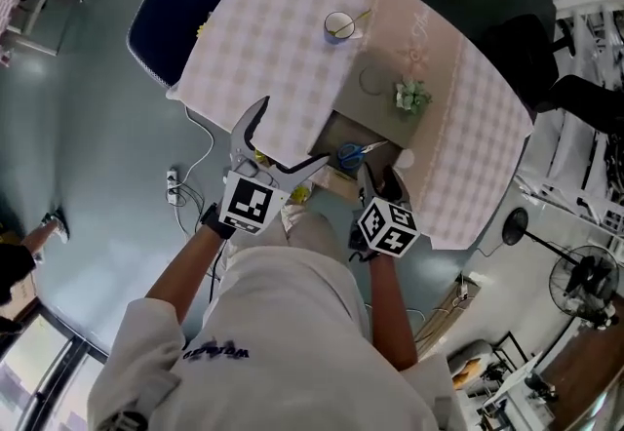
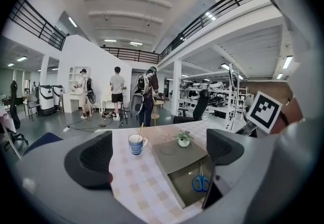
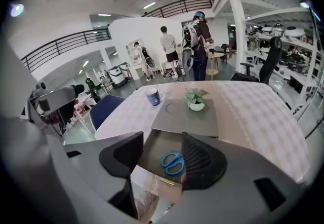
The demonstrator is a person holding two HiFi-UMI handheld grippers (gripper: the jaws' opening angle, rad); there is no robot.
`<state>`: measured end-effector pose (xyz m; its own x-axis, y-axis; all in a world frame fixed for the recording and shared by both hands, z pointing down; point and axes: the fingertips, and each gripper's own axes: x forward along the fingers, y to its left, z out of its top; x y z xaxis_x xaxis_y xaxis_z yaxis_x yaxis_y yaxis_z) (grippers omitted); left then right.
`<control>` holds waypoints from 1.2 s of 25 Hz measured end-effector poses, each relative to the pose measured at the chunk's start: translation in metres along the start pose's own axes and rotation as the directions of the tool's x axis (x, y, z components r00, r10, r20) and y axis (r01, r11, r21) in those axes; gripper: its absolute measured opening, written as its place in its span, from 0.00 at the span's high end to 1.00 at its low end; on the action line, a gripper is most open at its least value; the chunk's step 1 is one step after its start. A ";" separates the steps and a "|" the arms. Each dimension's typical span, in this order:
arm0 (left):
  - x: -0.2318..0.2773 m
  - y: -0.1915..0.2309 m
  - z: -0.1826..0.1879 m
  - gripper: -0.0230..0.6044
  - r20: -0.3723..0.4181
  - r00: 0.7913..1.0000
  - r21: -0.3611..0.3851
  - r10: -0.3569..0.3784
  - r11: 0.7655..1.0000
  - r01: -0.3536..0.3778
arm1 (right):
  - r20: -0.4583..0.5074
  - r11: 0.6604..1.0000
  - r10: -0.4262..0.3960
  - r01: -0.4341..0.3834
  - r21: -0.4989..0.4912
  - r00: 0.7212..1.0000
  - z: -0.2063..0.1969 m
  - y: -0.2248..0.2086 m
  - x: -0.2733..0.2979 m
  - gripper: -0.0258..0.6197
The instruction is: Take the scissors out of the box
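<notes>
Blue-handled scissors (image 1: 349, 154) (image 2: 200, 182) (image 3: 173, 162) lie flat on the floor of an open grey-brown box (image 1: 336, 132) (image 2: 182, 187) (image 3: 154, 149) at the near edge of a table with a checked cloth (image 1: 273, 39). The box's lid (image 1: 385, 88) is folded back flat, and a small potted plant (image 1: 411, 96) (image 3: 196, 100) stands on it. My left gripper (image 1: 292, 132) (image 2: 158, 154) hovers open just left of the box, with nothing between its jaws. My right gripper (image 1: 378, 180) (image 3: 162, 164) is open at the box's near side, above the scissors and apart from them.
A blue-and-white cup (image 1: 338, 26) (image 2: 135, 144) (image 3: 153, 97) stands beyond the box. A blue chair (image 1: 171, 15) is at the table's far left and a black chair (image 1: 522, 44) at its right. A power strip (image 1: 173, 187) lies on the floor. People stand far off.
</notes>
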<state>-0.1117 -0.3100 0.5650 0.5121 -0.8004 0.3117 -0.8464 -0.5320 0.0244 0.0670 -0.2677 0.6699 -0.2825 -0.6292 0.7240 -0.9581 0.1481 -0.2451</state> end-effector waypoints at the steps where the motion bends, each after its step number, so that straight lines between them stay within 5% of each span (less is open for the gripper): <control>1: 0.003 0.000 -0.004 0.05 -0.007 1.000 -0.006 -0.003 1.000 0.003 | -0.016 1.000 -0.008 0.009 0.022 1.000 -0.005 -0.003 0.009 0.59; 8: 0.016 -0.013 -0.026 0.05 -0.049 0.997 -0.015 -0.067 0.998 0.067 | -0.097 0.991 -0.094 0.102 0.090 0.991 -0.035 -0.019 0.052 0.60; 23: 0.038 -0.021 -0.065 0.06 -0.105 0.988 -0.071 -0.117 0.991 0.110 | -0.270 0.959 -0.123 0.185 0.214 0.955 -0.093 -0.029 0.110 0.64; 30: 0.034 -0.007 -0.073 0.06 -0.118 0.988 -0.092 -0.097 0.992 0.086 | -0.387 0.954 -0.157 0.241 0.178 0.908 -0.107 -0.036 0.120 0.72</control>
<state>-0.0988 -0.3136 0.6451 0.5710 -0.7067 0.4177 -0.8089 -0.5714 0.1390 0.0621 -0.2668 0.8350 -0.1241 -0.2993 0.9460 -0.9738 -0.1465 -0.1741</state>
